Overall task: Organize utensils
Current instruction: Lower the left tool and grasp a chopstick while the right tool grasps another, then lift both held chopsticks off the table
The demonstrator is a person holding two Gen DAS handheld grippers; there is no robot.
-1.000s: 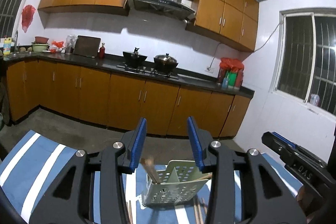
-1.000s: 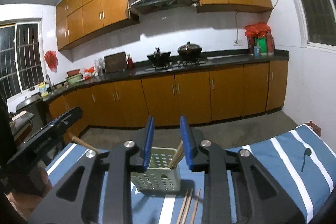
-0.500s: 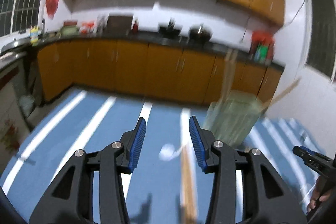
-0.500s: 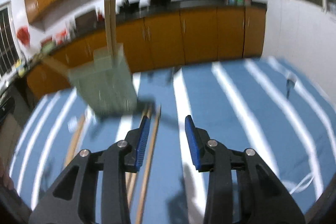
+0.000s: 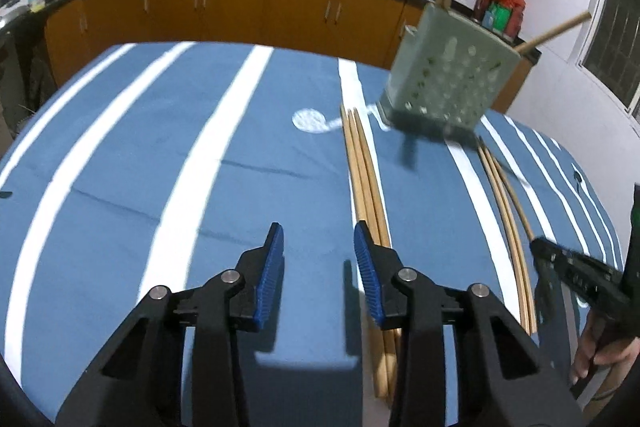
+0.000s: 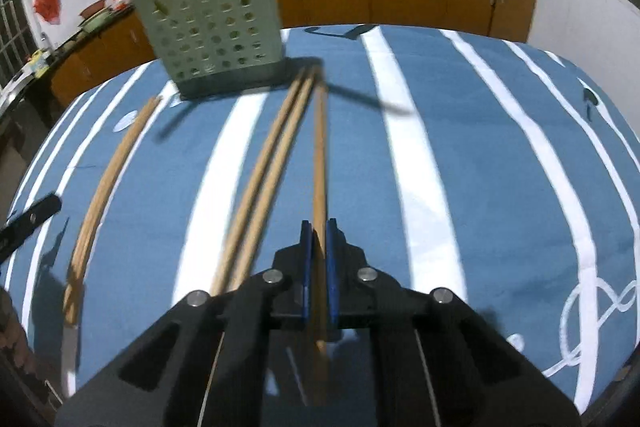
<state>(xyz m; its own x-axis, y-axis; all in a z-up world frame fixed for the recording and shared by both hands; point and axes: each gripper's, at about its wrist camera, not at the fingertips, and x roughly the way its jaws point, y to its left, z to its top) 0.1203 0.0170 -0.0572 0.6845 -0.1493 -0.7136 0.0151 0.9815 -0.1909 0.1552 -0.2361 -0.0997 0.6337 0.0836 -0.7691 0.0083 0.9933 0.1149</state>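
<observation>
blue white-striped tablecloth, pale green perforated plastic utensil holder at 11 o'clock

its contents are hidden, only wooden sticks poking out the top, cut off. right gripper is clamped on one wooden chopstick; left gripper gapes, holding nothing, loose chopsticks at 1 o'clock.

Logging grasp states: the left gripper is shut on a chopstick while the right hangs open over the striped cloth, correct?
Sides are swapped. The right wrist view shows the right gripper shut on a chopstick; the left wrist view shows the left gripper open over the striped cloth.
</observation>
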